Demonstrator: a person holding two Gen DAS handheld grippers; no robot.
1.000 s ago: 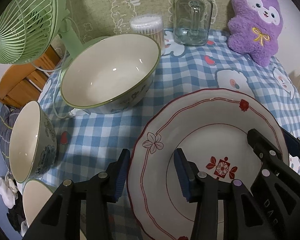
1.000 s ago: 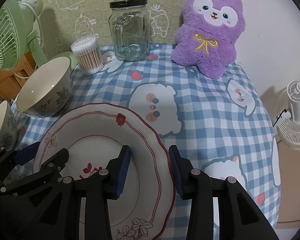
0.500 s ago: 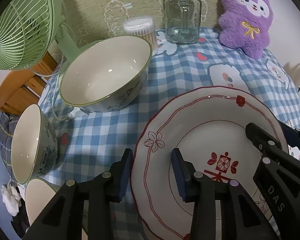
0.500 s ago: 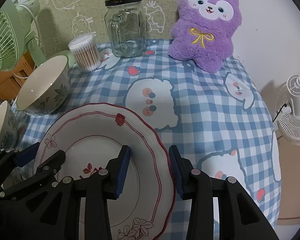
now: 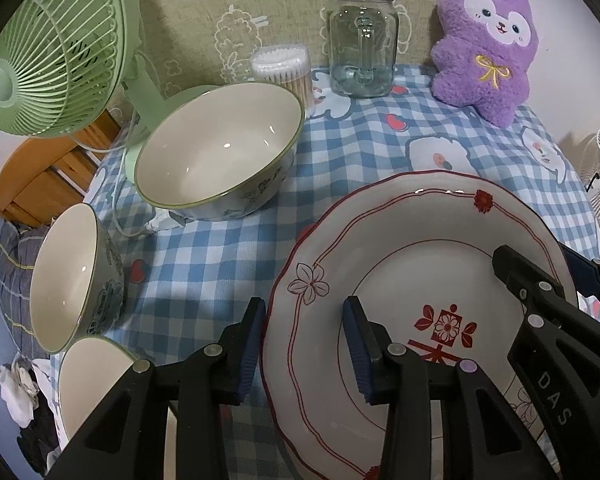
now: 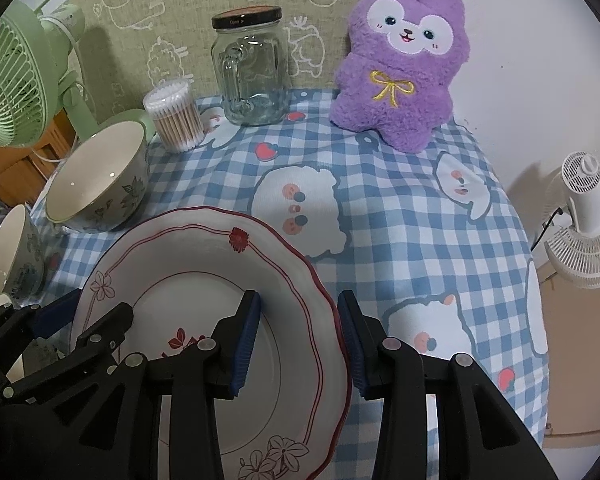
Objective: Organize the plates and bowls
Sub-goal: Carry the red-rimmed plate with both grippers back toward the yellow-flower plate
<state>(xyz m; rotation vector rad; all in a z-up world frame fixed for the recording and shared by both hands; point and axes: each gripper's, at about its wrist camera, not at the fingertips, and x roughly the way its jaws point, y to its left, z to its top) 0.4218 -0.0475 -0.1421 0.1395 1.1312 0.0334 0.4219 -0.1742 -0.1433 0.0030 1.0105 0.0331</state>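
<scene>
A white plate (image 5: pixel 420 264) with a red scalloped rim and red flower marks lies near me on the blue checked tablecloth (image 5: pixel 204 256). My left gripper (image 5: pixel 304 344) is shut on the plate's left rim, one pad outside and one on the inner face. The right gripper (image 6: pixel 300 336) is shut on the plate (image 6: pixel 188 264) at its right rim. Each gripper shows in the other's view, right (image 5: pixel 540 268) and left (image 6: pixel 88 312). A large green-rimmed bowl (image 5: pixel 220 152) stands behind the plate to the left. A smaller bowl (image 5: pixel 64 276) and another (image 5: pixel 92 384) sit at the table's left edge.
At the back stand a green fan (image 5: pixel 48 48), a tub of cotton swabs (image 5: pixel 284 68), a glass jar with a handle (image 5: pixel 360 40) and a purple plush toy (image 5: pixel 488 52). A white fan (image 6: pixel 584 220) is off the table's right edge. Wooden furniture (image 5: pixel 40 176) lies beyond the left edge.
The left gripper's jaws have narrowed onto the plate's left rim. The right gripper has kept its hold, and the plate has barely shifted.
</scene>
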